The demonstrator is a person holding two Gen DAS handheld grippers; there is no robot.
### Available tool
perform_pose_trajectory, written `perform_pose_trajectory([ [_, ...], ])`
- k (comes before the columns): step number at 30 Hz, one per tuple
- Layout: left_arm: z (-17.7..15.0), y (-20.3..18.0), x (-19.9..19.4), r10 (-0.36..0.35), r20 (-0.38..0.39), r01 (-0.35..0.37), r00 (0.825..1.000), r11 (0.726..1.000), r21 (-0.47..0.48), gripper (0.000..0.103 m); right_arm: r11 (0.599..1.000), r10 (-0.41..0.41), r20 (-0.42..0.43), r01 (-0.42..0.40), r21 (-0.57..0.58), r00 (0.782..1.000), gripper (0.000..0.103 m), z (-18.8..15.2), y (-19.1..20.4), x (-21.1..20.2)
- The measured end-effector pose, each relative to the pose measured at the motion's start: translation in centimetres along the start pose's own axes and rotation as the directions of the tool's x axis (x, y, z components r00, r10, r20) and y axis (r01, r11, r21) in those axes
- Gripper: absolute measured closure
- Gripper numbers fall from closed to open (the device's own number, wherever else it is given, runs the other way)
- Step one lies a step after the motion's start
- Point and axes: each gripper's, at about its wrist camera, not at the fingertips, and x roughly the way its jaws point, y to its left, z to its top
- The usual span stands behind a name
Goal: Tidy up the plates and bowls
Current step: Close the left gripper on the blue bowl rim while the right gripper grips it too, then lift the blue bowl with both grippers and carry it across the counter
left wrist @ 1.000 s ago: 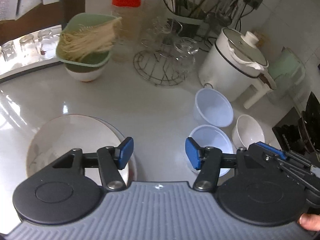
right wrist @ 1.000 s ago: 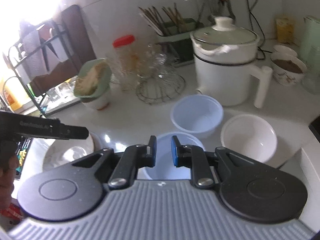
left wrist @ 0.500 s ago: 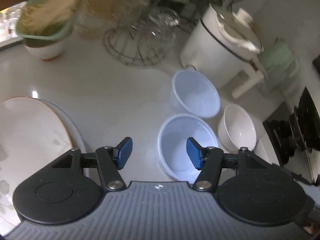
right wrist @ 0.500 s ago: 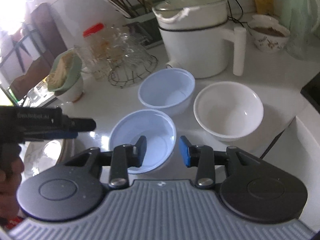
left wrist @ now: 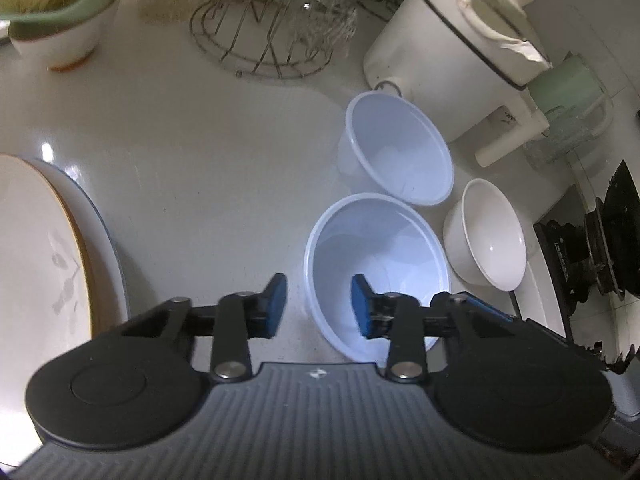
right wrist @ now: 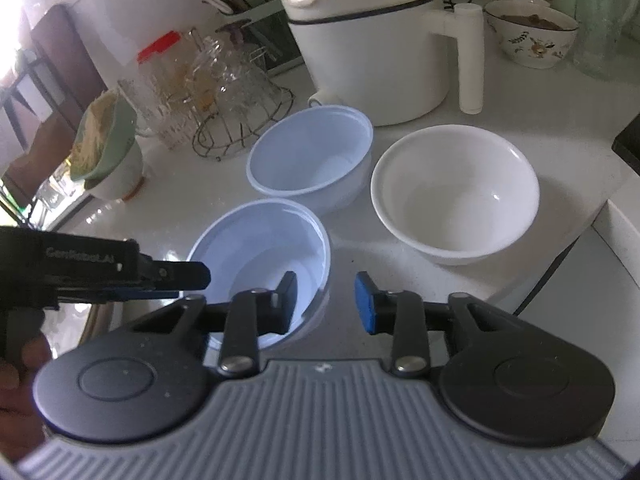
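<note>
both grippers hang over the near blue bowl, which stands on the tabletop just in front of the far blue bowl and left of the white bowl. the left gripper has its jaws open astride the near bowl's left rim, one pad outside and one inside, gripping nothing. the right gripper is likewise open and empty at that bowl's right rim. the stacked plates lie well left of the near bowl. the step in hand looks like picking this bowl up for nesting; next, one pair of jaws must close on the thin rim, lift it level, and set it into the far blue bowl.
</note>
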Motion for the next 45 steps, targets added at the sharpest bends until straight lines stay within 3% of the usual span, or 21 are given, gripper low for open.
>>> perform_pose_trajectory([
  [4, 0.0, 0.1, 0.0, -0.017, -0.007, 0.017, 1.000, 1.000, 0.014, 0.085, 1.000, 0.022, -0.020, -0.022, -0.010, 1.000, 0.086, 0.0, -0.1, 0.5],
  [9, 0.0, 0.2, -0.2, -0.025, -0.001, 0.025, 1.000, 1.000, 0.004, 0.088, 1.000, 0.027, -0.029, -0.027, -0.016, 0.999, 0.088, 0.4, -0.1, 0.8],
  [17, 0.2, 1.1, -2.3, -0.010, 0.023, 0.010, 1.000, 1.000, -0.009, 0.088, 0.997, 0.080, -0.019, -0.080, -0.015, 0.997, 0.089, 1.3, 0.7, 0.4],
  [26, 0.9, 2.9, -4.0, 0.093, 0.060, -0.094, 0.994, 0.996, 0.004, 0.088, 0.984, 0.164, -0.030, -0.166, -0.071, 0.986, 0.089, 2.4, 3.5, 1.8],
  [36, 1.1, 3.8, -3.5, 0.157, 0.063, -0.157, 0.986, 0.988, 0.001, 0.088, 0.976, 0.167, -0.078, -0.176, -0.127, 0.983, 0.089, 2.6, 5.2, 3.9],
  [45, 1.3, 4.3, -3.7, 0.167, 0.069, -0.166, 0.983, 0.986, -0.027, 0.087, 0.979, 0.161, -0.104, -0.172, -0.112, 0.982, 0.087, 2.6, 5.3, 4.9],
])
